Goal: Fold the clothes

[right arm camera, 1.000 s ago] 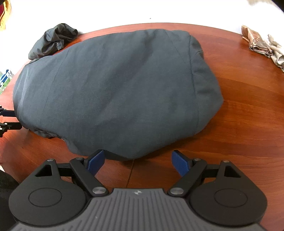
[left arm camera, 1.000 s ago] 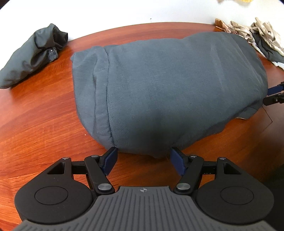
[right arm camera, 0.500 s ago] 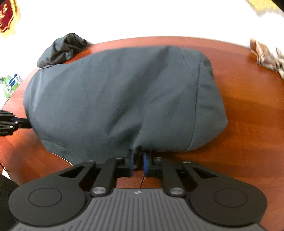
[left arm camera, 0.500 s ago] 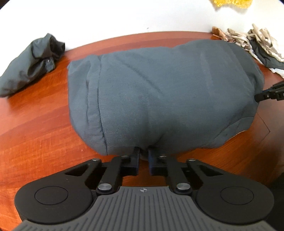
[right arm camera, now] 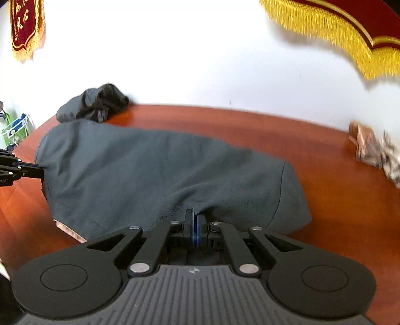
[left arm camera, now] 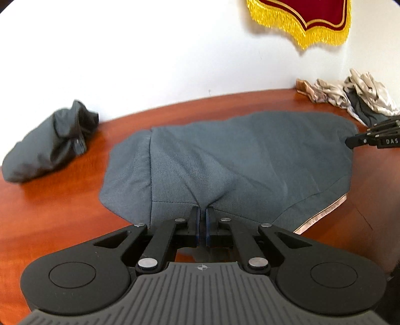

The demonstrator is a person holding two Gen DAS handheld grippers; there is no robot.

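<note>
Bare table (left arm camera: 62, 212) flanks the garment (left arm camera: 250, 160); dark bundle (left arm camera: 50, 145) blocks far-left.

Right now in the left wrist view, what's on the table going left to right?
Crumpled dark garment → grey-blue garment, near edge pinched in the left tongs → right tongs at its far right edge → beige and dark clothes pile in the back right corner.

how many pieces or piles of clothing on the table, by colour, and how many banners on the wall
Blue-grey garment, held at its near edge by the left gripper and right gripper: 1
Dark grey bundle: 1
Beige crumpled pile: 1
Red banners with gold fringe: 2
Total: 5
</note>
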